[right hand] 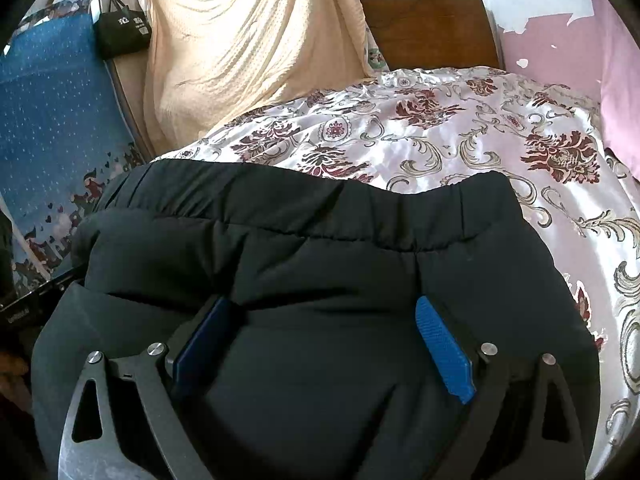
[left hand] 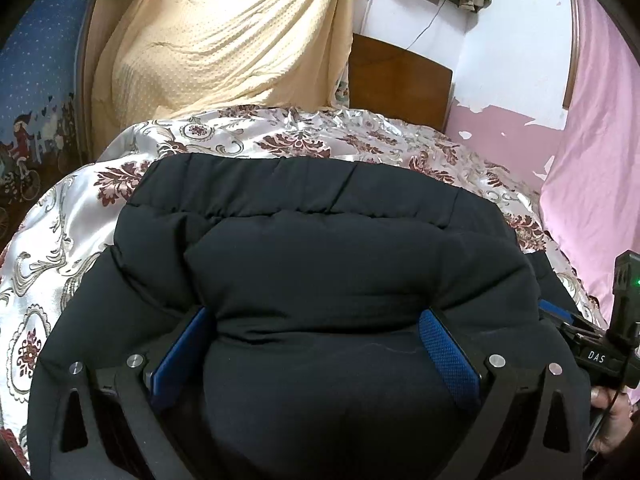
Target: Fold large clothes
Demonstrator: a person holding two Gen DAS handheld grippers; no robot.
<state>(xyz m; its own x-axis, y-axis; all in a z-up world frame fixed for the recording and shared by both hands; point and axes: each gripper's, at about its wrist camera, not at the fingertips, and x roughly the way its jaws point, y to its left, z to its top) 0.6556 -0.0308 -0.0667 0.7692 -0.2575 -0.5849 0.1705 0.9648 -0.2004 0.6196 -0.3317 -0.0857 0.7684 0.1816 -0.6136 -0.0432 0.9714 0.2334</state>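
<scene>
Black padded trousers [left hand: 320, 240] lay on the floral satin bedspread [left hand: 72, 216], waistband away from the cameras. Left gripper [left hand: 316, 344] had its jaws spread wide with a thick bulge of the fabric between the blue pads [left hand: 448, 352]. Right gripper [right hand: 320, 340] likewise bracketed a fold, jaws wide; whether either actually pinched it was unclear.

A home bedroom is showing here: a floral satin bedspread [right hand: 460, 128] is covering a bed, a wooden headboard [right hand: 432, 28] is standing behind it, and pink paint [left hand: 508, 128] is peeling, probably off plaster, beside that headboard.
</scene>
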